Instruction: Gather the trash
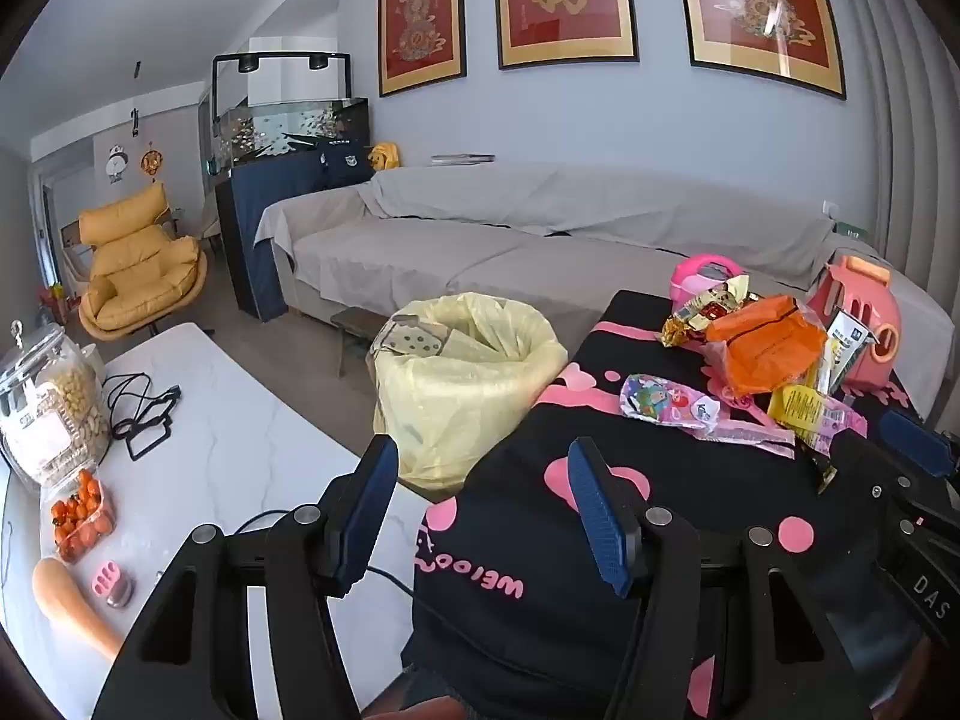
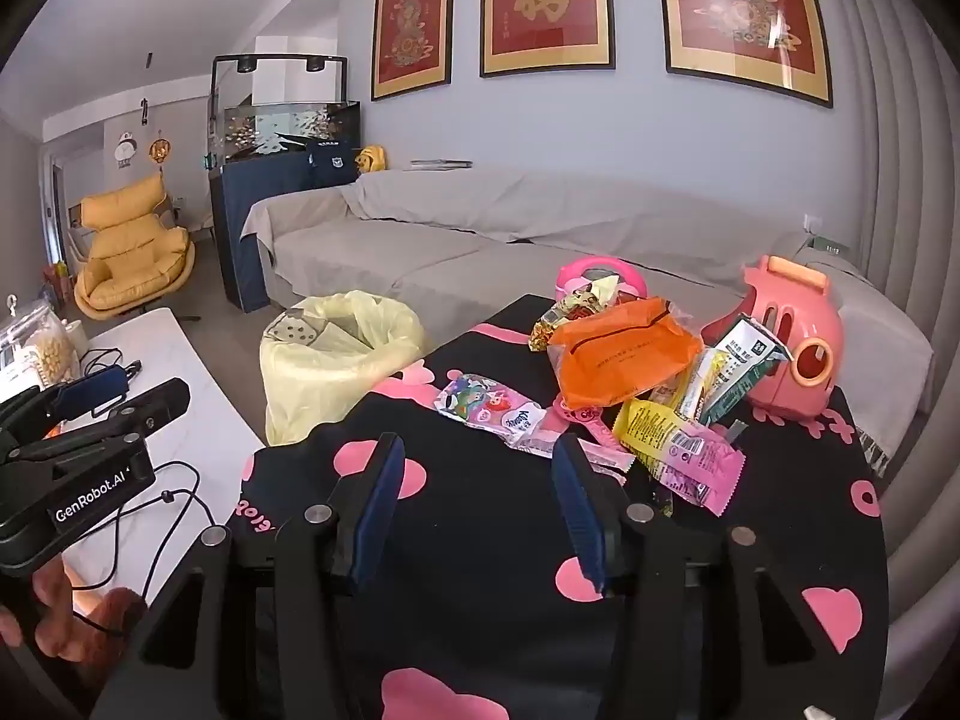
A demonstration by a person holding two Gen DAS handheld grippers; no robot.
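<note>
Now you hold both tools above the black cloth with pink shapes (image 2: 480, 540), and nothing is between their fingers. Your left gripper (image 1: 483, 516) has its blue pads wide apart, over the near edge of the cloth beside the white marble table (image 1: 240, 420). Your right gripper (image 2: 477, 510) is also spread, and its pads touch nothing.

Ahead of your right tool the trash lies in a loose pile on the cloth: a small colourful packet (image 2: 486, 411) closest to the pads, a yellow and pink wrapper (image 2: 678, 450) to the right of it, an orange bag (image 2: 624, 360) behind, a green and white packet (image 2: 744, 372) leaning on the pile, and a gold foil wrapper (image 2: 564, 312) at the back. A pink toy (image 2: 792, 336) stands just beside the pile.

To the left of the cloth stands the bin with a yellow liner (image 2: 336, 360), open at the top, with some flat pieces inside. Behind everything is the grey covered sofa (image 2: 480, 228).
</note>
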